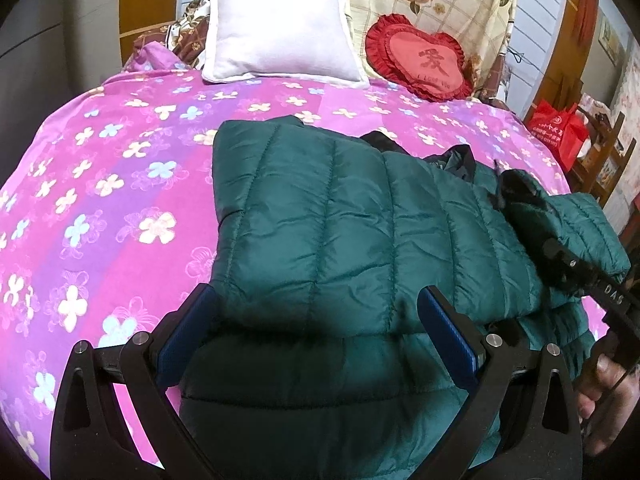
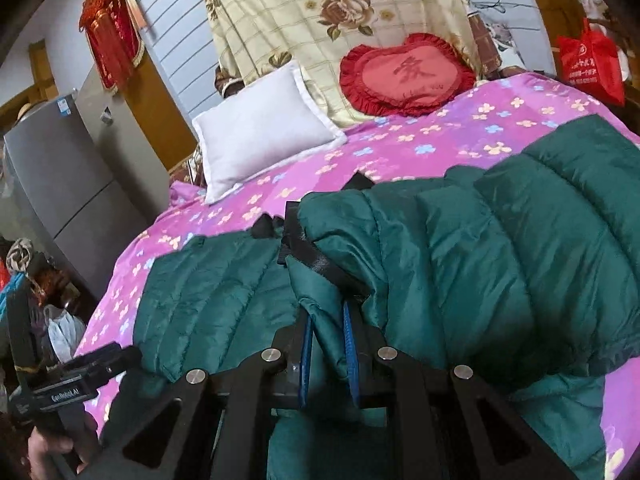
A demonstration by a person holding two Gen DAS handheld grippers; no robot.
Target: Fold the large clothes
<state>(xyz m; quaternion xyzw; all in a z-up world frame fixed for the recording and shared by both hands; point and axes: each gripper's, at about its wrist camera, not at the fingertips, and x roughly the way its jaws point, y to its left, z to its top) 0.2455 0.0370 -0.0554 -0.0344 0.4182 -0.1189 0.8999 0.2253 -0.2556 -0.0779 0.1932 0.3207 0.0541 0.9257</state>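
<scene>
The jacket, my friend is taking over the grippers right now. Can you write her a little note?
Left gripper: open, jaws either side of the jacket's near edge, gripping nothing.
Right gripper: shut on a fold of jacket with the black trim.
The jacket lies on the pink bedspread, below the white pillow.
Done: one side is folded over the body.
Left: lay down the held part, finish folding, smooth it.
</scene>
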